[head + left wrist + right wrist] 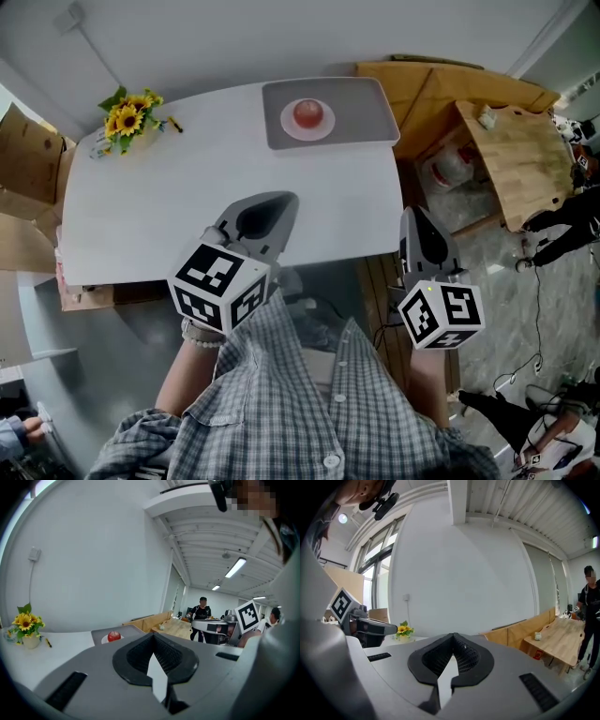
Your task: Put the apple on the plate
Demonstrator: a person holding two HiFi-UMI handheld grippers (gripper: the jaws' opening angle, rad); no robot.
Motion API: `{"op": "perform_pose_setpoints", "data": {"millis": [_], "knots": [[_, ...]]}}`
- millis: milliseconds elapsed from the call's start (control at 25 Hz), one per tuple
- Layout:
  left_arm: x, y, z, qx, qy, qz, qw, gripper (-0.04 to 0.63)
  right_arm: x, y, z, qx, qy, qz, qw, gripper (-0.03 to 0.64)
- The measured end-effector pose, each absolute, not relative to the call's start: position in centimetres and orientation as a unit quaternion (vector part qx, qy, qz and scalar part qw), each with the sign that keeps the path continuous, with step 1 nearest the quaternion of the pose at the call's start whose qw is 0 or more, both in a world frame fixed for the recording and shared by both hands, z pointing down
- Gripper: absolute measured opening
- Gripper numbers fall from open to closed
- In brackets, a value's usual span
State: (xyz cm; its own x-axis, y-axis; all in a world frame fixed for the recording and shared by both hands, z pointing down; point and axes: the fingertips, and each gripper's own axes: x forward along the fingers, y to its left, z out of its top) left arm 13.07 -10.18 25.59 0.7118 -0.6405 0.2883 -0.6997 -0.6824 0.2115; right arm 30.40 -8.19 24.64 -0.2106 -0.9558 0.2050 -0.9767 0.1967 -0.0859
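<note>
A red apple (307,113) rests on a small pink plate (289,127), which sits on a grey tray (366,112) at the far edge of the white table (150,216). My left gripper (278,200) is over the table's near edge, shut and empty, and points toward the tray from well short of it. In the left gripper view the apple (114,636) shows beyond my shut left gripper (153,635). My right gripper (413,215) is off the table's right side, shut with nothing in it; its own view shows the jaws of my right gripper (453,635) meeting.
A vase of sunflowers (129,114) stands at the table's far left. Cardboard boxes (28,155) lie left of the table. A wooden bench (520,159) and wooden panels stand to the right, with a person (201,613) beyond them.
</note>
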Motion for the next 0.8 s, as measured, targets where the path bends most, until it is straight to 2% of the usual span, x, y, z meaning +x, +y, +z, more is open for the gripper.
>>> {"op": "perform_pose_setpoints", "data": {"millis": [800], "knots": [[12.1, -9.4, 25.6, 0.911, -0.367, 0.085, 0.170, 0.009, 28.5, -7.8, 25.6, 0.604, -0.786, 0.112, 0.061, 0.020]]}}
